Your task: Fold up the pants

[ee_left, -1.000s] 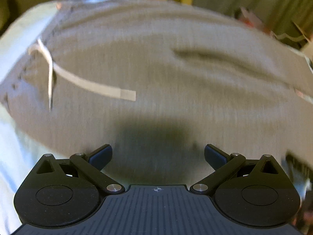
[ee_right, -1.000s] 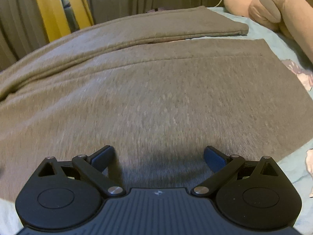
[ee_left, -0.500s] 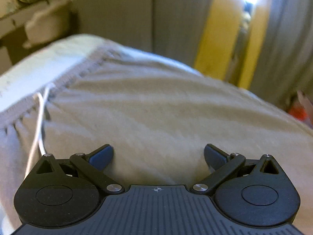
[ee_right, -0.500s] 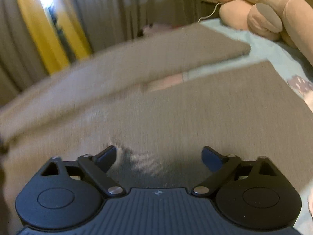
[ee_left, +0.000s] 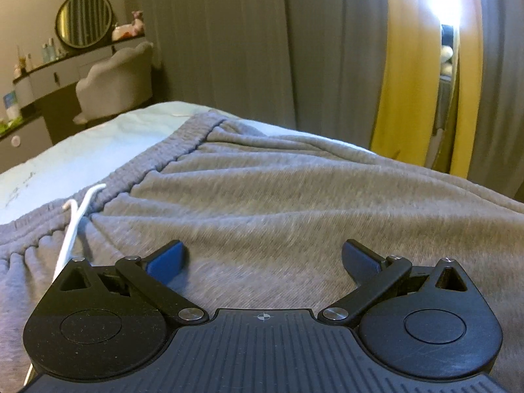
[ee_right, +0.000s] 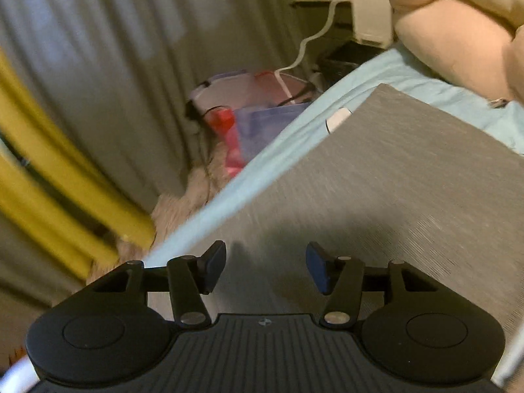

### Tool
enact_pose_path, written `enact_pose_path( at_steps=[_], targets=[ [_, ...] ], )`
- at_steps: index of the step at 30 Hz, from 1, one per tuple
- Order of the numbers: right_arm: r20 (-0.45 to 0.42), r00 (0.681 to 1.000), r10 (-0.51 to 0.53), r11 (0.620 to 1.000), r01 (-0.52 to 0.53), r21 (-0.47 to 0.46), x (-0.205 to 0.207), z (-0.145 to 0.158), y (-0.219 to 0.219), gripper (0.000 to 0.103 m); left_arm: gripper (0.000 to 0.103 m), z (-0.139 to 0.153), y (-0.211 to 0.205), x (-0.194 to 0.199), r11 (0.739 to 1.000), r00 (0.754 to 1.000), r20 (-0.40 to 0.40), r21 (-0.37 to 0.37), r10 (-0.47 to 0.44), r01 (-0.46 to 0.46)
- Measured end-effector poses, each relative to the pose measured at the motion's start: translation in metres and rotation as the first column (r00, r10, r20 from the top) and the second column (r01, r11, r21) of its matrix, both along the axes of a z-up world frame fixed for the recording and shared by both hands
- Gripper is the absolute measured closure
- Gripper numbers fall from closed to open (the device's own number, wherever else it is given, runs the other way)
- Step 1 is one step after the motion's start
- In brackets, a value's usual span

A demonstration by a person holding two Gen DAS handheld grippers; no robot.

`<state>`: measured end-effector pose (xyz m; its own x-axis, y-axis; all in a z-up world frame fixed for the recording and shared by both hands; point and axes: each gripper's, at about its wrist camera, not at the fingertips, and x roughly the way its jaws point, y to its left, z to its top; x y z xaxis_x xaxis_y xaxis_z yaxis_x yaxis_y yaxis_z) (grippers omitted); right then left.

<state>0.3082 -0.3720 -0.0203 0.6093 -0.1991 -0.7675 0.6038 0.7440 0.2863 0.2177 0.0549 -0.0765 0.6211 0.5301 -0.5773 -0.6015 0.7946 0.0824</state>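
Observation:
Grey sweatpants [ee_left: 278,203] lie spread on a bed with a pale blue sheet [ee_left: 82,157]. Their ribbed waistband [ee_left: 137,177] runs across the left of the left wrist view, and a white drawstring [ee_left: 75,219] trails from it. My left gripper [ee_left: 262,258] hovers open just over the fabric below the waistband. In the right wrist view a flat grey pant leg [ee_right: 393,180] ends at a hem with a small white tag [ee_right: 337,119]. My right gripper [ee_right: 266,267] is over the leg's long edge, its jaws closing, with only flat cloth beneath them and no fold pinched.
Grey and yellow curtains [ee_left: 419,65] hang behind the bed. A vanity with a round mirror [ee_left: 83,19] and a padded chair [ee_left: 114,82] stand at far left. Pink plush toys [ee_right: 458,32] lie at the leg's end. A cluttered basket [ee_right: 255,104] sits on the floor beside the bed.
My left gripper swung toward the waistband and tipped up, bringing curtains and vanity into view. My right gripper swept along the leg toward its hem and bed edge, and its jaws narrowed.

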Motion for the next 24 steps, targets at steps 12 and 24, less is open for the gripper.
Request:
enact_pose_path(
  at_steps=[12,24],
  targets=[
    [-0.076,0.993,-0.095,0.991,0.087,-0.097,0.024,-0.014,-0.008,0.096,0.0,-0.005,0.011,0.0,0.998,0.999,0.031,-0.062,0.016,-0.014],
    [0.146,0.987,-0.066,0.989,0.084,-0.124,-0.25,0.037,0.024,0.099,0.0,0.013,0.025,-0.019,0.977,0.984,0.172,-0.201,-0.037,0.071]
  ],
)
